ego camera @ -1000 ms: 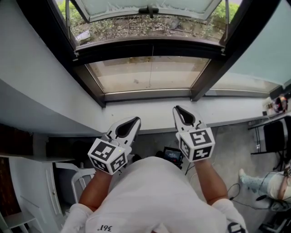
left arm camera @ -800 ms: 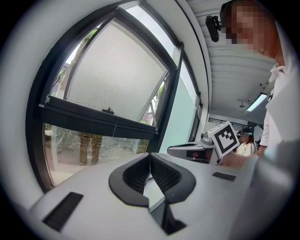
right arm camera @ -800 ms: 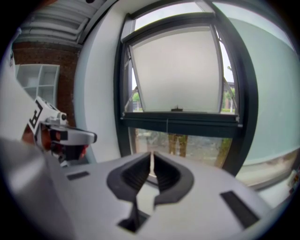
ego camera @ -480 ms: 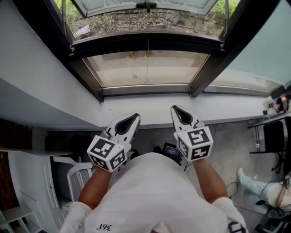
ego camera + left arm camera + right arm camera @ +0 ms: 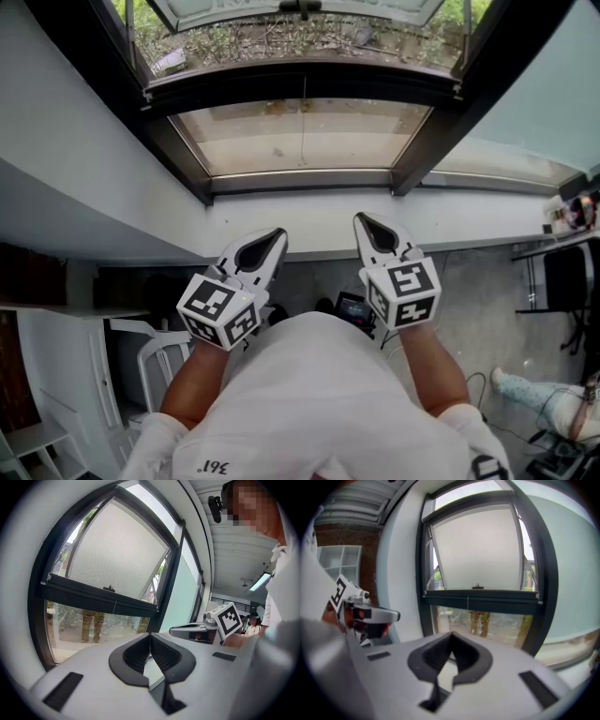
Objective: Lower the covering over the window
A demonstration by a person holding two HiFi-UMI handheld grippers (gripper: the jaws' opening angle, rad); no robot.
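The left gripper (image 5: 150, 634) is kept with jaws clenched, empty; the right gripper's (image 5: 451, 633) jaws have just been closed on nothing. The window (image 5: 483, 596) is seen ahead of them.

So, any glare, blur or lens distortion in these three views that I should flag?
Head view: sharp, no glare on the window frame, lower-left corner dim. Left gripper view: strong fisheye bows the frame, dark vignette at the edges, a mosaic patch at top right. Right gripper view: same fisheye, softer overall.
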